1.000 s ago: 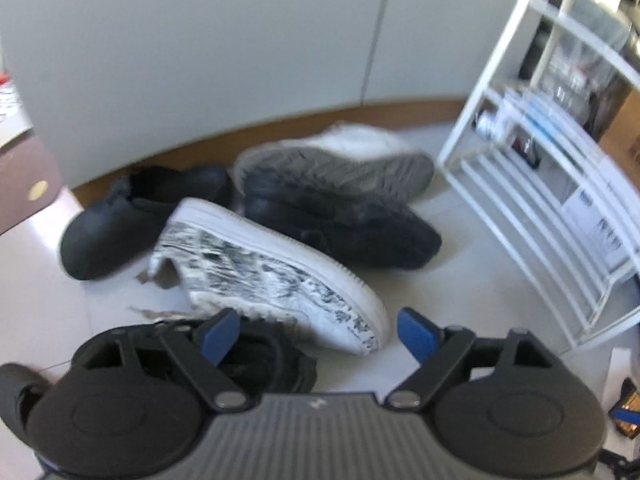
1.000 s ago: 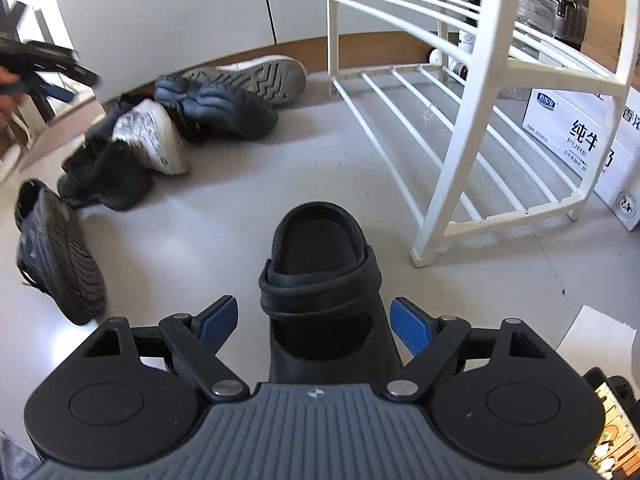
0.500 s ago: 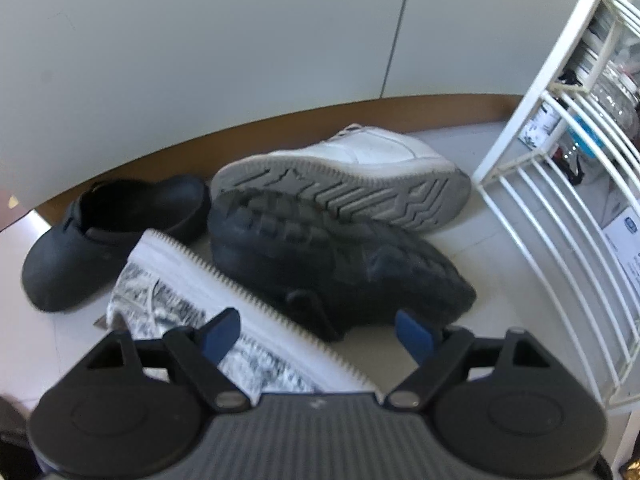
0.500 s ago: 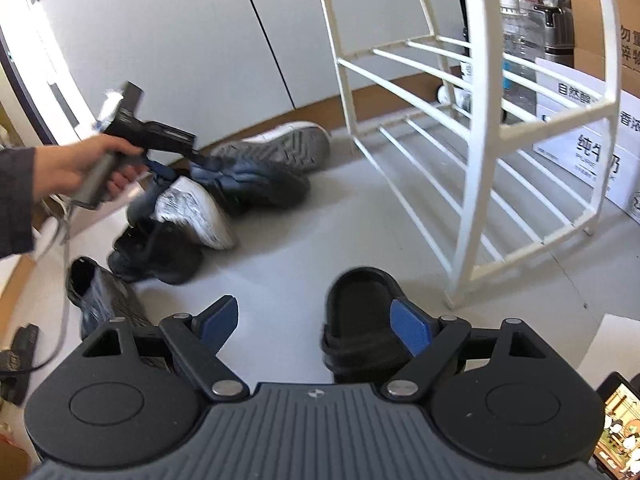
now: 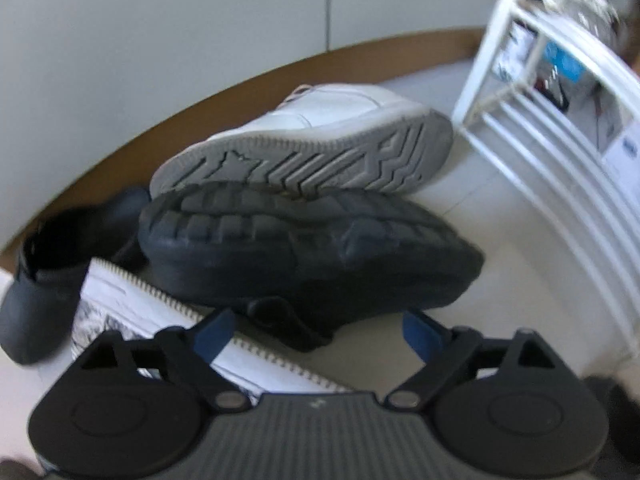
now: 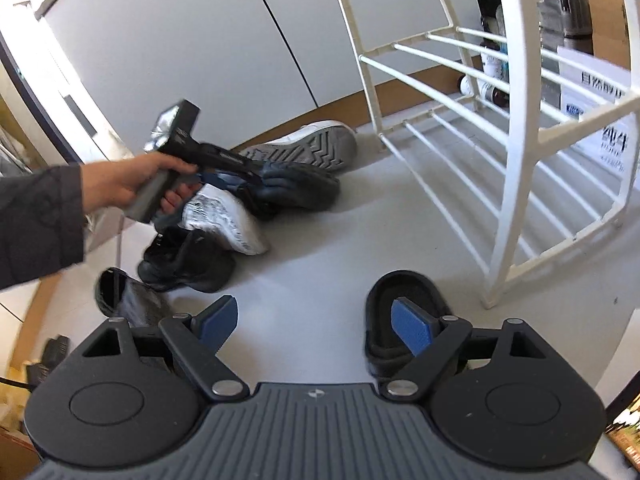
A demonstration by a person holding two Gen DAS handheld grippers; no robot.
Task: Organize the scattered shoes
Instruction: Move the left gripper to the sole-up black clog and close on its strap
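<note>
A black clog lies on its side with the tread showing, leaning on a white sneaker that is also on its side. My left gripper hovers just above the clog's strap. Its jaws are opening and the pads touch nothing. A white patterned sneaker lies under its left finger. In the right wrist view a hand holds that gripper over the pile. My right gripper stands open above bare floor. A second black clog sits upright behind its right finger.
A white wire shoe rack stands to the right, with boxes and bottles behind it. Another black clog lies left of the pile. Two black shoes lie nearer. A grey wall with a brown skirting runs behind.
My left gripper came forward and down onto the pile, and its jaws widened. My right gripper rose off the upright clog, which went from between its fingers to behind the right one.
</note>
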